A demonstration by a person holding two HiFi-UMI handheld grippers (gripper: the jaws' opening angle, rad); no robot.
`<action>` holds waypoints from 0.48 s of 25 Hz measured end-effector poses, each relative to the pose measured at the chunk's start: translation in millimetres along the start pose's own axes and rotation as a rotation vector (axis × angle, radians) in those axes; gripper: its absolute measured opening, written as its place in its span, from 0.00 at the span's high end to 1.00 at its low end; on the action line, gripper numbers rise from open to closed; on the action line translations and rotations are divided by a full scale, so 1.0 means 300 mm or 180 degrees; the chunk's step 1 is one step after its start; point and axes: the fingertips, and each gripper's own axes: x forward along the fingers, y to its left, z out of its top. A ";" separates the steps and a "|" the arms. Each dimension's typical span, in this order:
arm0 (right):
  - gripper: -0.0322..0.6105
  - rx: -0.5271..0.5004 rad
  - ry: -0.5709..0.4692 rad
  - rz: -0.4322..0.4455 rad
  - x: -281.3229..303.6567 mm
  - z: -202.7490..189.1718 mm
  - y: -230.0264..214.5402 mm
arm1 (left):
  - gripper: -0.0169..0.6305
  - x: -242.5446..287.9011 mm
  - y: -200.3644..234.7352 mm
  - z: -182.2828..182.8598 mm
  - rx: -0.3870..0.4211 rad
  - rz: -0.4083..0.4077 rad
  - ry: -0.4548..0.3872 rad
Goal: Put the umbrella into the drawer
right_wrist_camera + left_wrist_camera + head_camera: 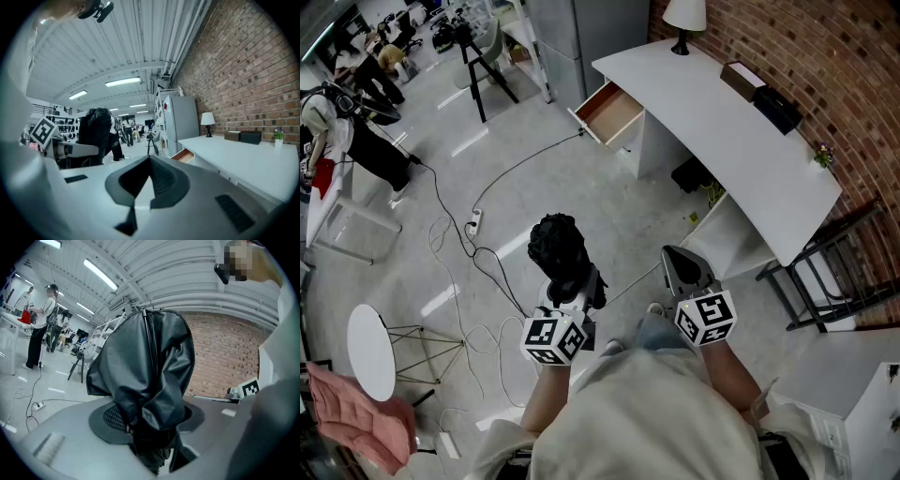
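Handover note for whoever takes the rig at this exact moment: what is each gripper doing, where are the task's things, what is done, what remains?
Left gripper: shut on the black folded fabric umbrella, which stands upright out of its jaws.
Right gripper: shut, holding nothing.
Light brown drawer: pulled open at the end of the white desk, across the floor from the person; it looks empty.
Done: umbrella in hand, drawer open.
Left: carry the umbrella over, lay it in the drawer, release.
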 end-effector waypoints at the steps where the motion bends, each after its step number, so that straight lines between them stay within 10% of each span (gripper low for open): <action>1: 0.95 0.0001 0.0006 0.0014 -0.021 -0.006 0.017 | 0.62 -0.020 -0.011 0.001 0.0021 0.0002 -0.0012; 12: 0.95 -0.0020 -0.0057 0.0046 -0.121 0.003 0.192 | 0.62 -0.174 -0.037 0.047 0.0113 -0.0092 -0.0088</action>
